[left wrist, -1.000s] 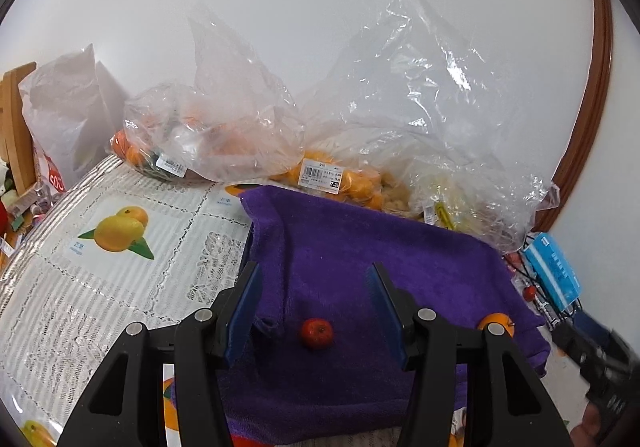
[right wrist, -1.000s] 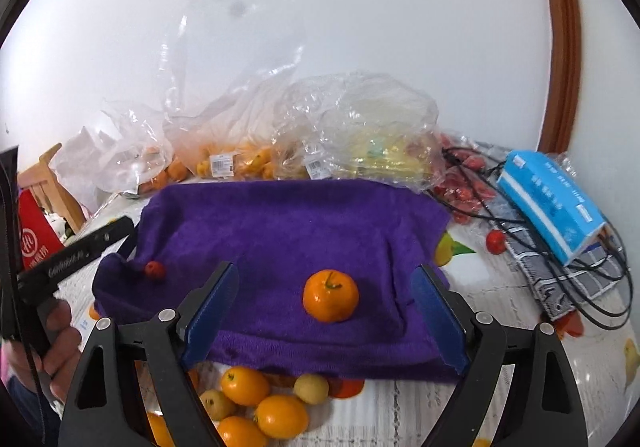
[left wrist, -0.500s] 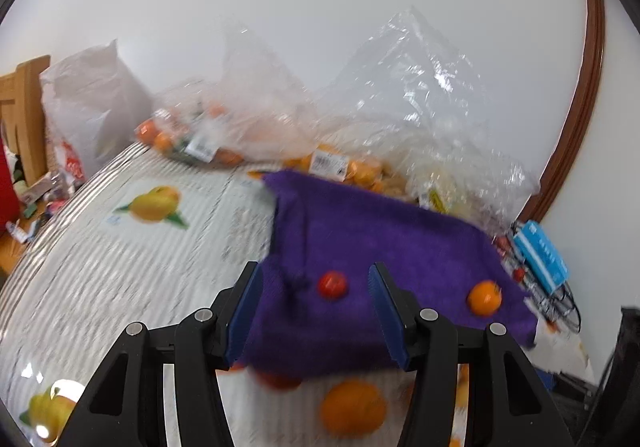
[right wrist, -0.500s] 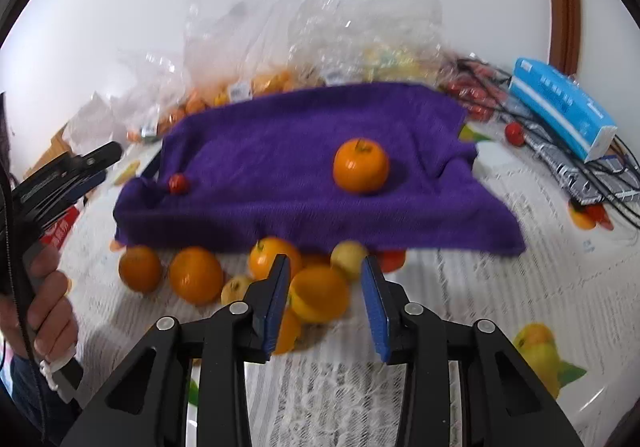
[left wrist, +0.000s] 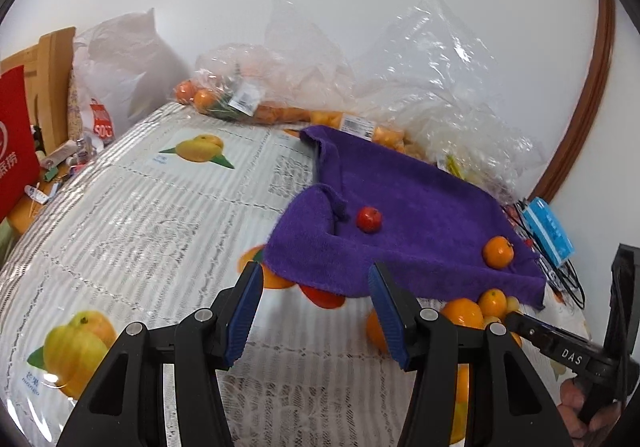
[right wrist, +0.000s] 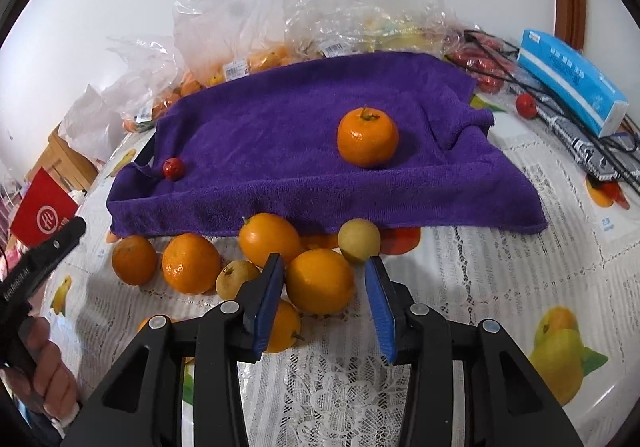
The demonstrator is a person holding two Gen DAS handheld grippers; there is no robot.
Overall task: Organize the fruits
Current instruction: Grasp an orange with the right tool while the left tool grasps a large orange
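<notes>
A purple towel [right wrist: 280, 151] lies spread and rumpled on the table, carrying one stemmed orange [right wrist: 367, 137] toward its right side and a small red fruit [right wrist: 173, 168] near its folded left corner. Loose fruit sits clustered on the table just in front of the towel's front hem: several oranges, including a large one [right wrist: 319, 281] at the centre, and two smaller yellow-green fruits [right wrist: 359, 240].

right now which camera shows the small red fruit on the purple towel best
The left wrist view: the small red fruit sits near mid-frame, large and unblocked, on the purple towel beside a raised fold. The right wrist view shows it too, but small, at the towel's far left edge.
</notes>
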